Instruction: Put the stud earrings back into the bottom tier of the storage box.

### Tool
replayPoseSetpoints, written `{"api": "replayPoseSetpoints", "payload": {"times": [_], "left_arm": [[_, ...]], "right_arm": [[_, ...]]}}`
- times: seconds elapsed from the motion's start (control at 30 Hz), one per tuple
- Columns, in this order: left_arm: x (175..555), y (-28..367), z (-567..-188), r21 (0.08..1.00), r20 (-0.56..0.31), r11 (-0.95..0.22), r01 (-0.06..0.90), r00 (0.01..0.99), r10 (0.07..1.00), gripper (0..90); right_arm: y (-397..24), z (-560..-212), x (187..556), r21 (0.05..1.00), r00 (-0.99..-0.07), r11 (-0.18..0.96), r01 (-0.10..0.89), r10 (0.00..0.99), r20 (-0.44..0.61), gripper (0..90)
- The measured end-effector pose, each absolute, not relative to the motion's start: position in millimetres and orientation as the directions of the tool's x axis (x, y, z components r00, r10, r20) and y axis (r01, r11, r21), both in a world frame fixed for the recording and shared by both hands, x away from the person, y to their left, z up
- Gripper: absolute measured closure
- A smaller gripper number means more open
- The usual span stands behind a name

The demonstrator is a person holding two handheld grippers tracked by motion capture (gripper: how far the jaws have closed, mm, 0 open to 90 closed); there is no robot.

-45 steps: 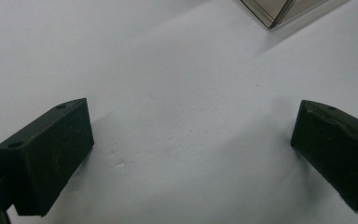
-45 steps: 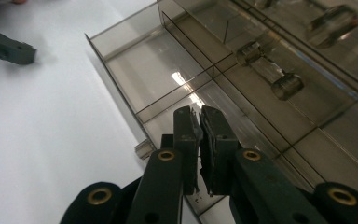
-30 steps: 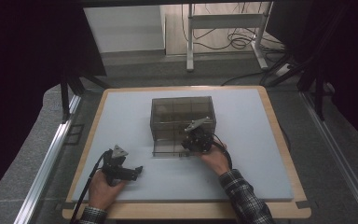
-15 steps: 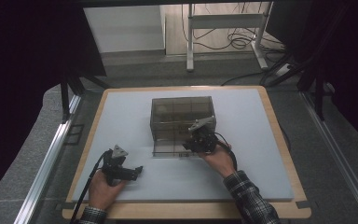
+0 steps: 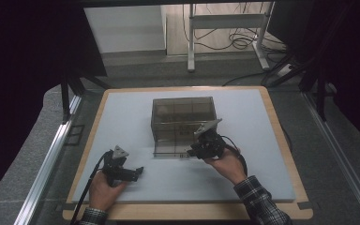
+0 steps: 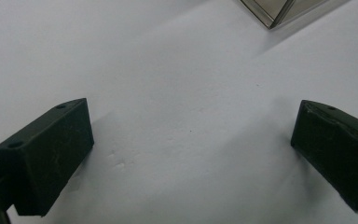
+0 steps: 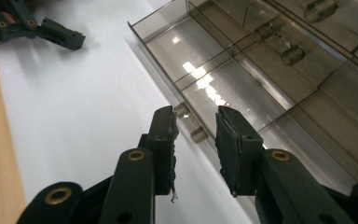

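Organizer box (image 5: 183, 123), mid-surface: rigid, slick, brittle clear plastic; grasp front latch tabs. Right claw (image 7: 195, 135) just parting, empty; left claw (image 6: 191, 149) apart.

Dark curtains (image 5: 23, 70) both sides – grey floor, white-legged desk (image 5: 225, 21) behind, cables (image 5: 241, 42) beneath.

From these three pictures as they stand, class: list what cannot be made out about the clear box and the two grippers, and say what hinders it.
- Clear box, high view: too small and dim to tell whether the compartments hold anything.
- Clear box, left gripper view: cut off by the top edge, one corner left.
- Right gripper, high view: the hand and gripper body cover its jaws.
- Left gripper, right gripper view: cut off at the top left corner.
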State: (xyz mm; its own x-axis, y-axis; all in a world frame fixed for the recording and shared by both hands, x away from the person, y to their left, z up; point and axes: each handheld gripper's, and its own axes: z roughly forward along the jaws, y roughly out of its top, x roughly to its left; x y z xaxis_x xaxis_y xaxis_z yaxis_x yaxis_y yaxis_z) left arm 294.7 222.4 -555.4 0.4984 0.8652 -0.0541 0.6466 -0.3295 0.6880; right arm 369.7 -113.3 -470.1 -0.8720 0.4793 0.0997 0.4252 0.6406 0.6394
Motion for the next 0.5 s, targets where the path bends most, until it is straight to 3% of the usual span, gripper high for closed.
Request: {"api": "replayPoseSetpoints", "payload": {"times": [0.5], "left_arm": [[295,223,-555,0.684,-0.05,-0.337,0.647,0.503,0.863,0.0]], "right_arm": [[-130,-472,357,0.601,-0.867,0.663,0.446,0.486,0.108,62.6]]}}
